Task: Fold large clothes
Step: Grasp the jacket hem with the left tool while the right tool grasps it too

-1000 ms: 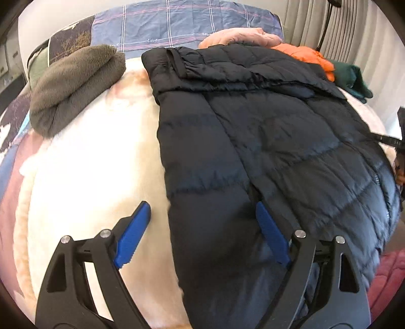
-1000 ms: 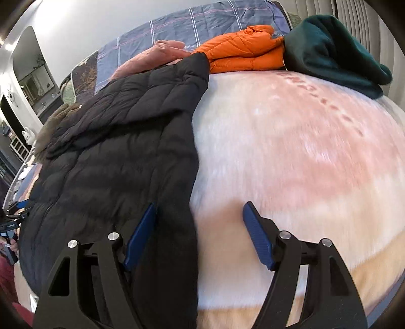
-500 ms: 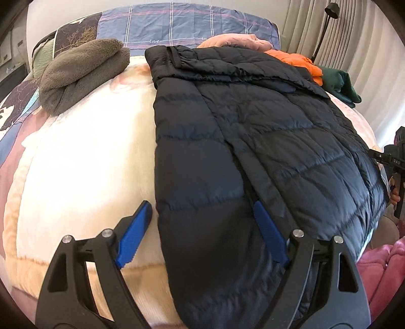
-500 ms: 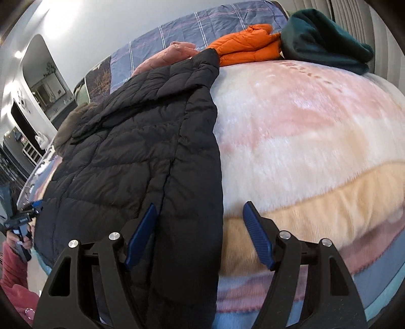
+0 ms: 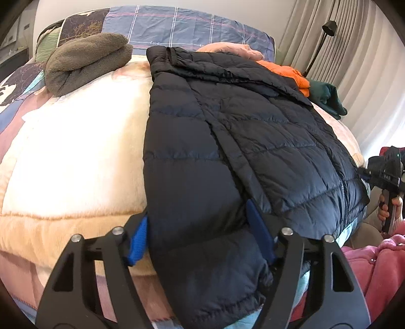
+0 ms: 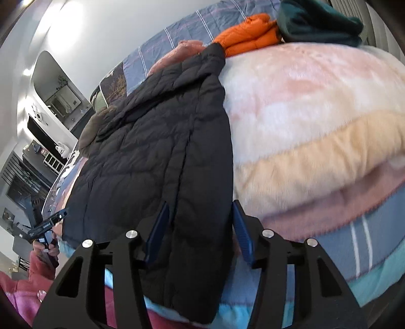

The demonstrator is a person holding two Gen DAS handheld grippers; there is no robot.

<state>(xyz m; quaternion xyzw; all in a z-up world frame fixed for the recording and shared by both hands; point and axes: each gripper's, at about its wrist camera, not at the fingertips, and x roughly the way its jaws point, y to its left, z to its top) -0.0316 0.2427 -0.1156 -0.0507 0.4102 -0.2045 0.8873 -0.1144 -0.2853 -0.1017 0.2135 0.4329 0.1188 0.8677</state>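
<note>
A black puffer jacket point(image 5: 253, 131) lies flat on the bed, collar at the far end, hem hanging over the near edge. My left gripper point(image 5: 200, 235) straddles the jacket's left sleeve near the hem. Its jaws are closing, with the puffy sleeve filling the gap between the blue pads point(image 5: 138, 240). In the right wrist view the same jacket point(image 6: 157, 141) fills the left half. My right gripper point(image 6: 200, 232) straddles the right sleeve by the hem; its jaws are closing too, with fabric between them. Each gripper shows small in the other's view: right gripper point(image 5: 382, 174), left gripper point(image 6: 48, 225).
A cream and pink plush blanket point(image 5: 76, 151) covers the bed. A rolled grey fleece point(image 5: 83, 60) lies far left. Folded pink point(image 5: 227, 49), orange point(image 6: 248, 33) and dark green point(image 6: 319, 22) garments sit by the headboard. A person's pink sleeve point(image 5: 379, 265) is at the bed's near edge.
Both grippers have drawn back toward the bed's near edge, along the jacket to its hem. Both pairs of jaws have narrowed around the jacket's two sides.
</note>
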